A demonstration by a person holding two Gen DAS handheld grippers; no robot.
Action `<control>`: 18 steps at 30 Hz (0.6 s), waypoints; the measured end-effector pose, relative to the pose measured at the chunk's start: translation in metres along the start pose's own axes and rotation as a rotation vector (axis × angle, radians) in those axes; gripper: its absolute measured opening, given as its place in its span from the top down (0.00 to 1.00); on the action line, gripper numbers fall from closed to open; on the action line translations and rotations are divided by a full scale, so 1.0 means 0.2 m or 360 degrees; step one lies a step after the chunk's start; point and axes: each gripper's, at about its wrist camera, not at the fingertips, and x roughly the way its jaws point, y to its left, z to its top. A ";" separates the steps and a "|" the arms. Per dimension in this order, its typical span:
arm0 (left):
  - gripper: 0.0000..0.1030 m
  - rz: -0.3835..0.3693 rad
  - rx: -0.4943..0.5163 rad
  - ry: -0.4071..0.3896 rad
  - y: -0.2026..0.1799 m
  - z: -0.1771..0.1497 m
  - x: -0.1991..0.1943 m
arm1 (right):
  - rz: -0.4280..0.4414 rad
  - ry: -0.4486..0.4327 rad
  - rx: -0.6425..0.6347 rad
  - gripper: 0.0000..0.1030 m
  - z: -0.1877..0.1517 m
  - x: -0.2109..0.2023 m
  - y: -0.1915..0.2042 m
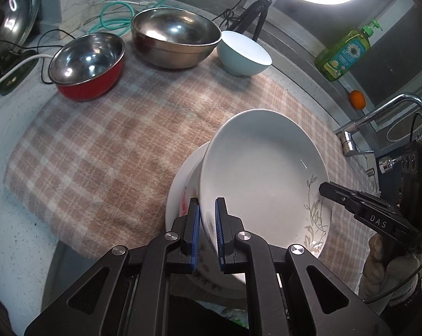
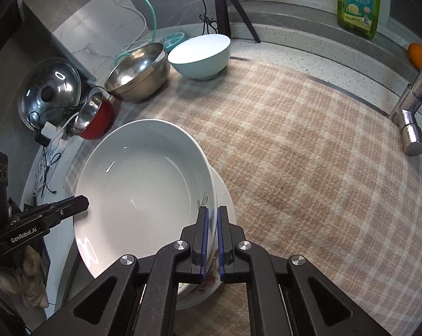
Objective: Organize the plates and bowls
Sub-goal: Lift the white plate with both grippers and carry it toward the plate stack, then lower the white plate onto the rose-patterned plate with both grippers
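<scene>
Kitchen counter by the sink is where I am working, with a pink checked cloth [image 1: 104, 140] spread over it. At the far edge of the cloth three bowls are sitting apart in a loose row, none nested: a red steel bowl [image 1: 86, 65], a large steel bowl [image 1: 174, 36] and a pale blue bowl [image 1: 243, 53]. A green soap bottle [image 1: 344, 53] is standing on the ledge behind, with the tap [image 1: 379, 117] off to the side.

Near me, I am holding a deep white plate [image 1: 261, 168] tilted over a flat white plate [image 1: 183, 184] that is lying on the cloth. Whether the deep plate's lower edge is already touching the flat one, I cannot tell. By my reckoning the plate stack is only now being formed, and the three bowls are left to gather, so most of the job remains.

I am pinching the deep plate from both sides. My left gripper [image 1: 208, 232] is closed down narrow on one side of the rim, blue pads pressing either face. My right gripper [image 2: 212, 240] is clamped just as tight on the opposite rim, beside the leaf pattern [image 2: 202, 200]. Nothing else is in either grip.
</scene>
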 end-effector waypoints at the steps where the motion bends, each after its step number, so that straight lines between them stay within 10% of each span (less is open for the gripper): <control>1: 0.91 0.0002 -0.0005 -0.0002 0.01 -0.01 0.00 | 0.0003 0.0007 0.0000 0.94 -0.01 0.01 0.00; 18: 0.92 0.0015 -0.0043 0.0032 0.06 -0.07 0.02 | 0.0010 0.0057 -0.0014 0.94 -0.06 0.05 0.04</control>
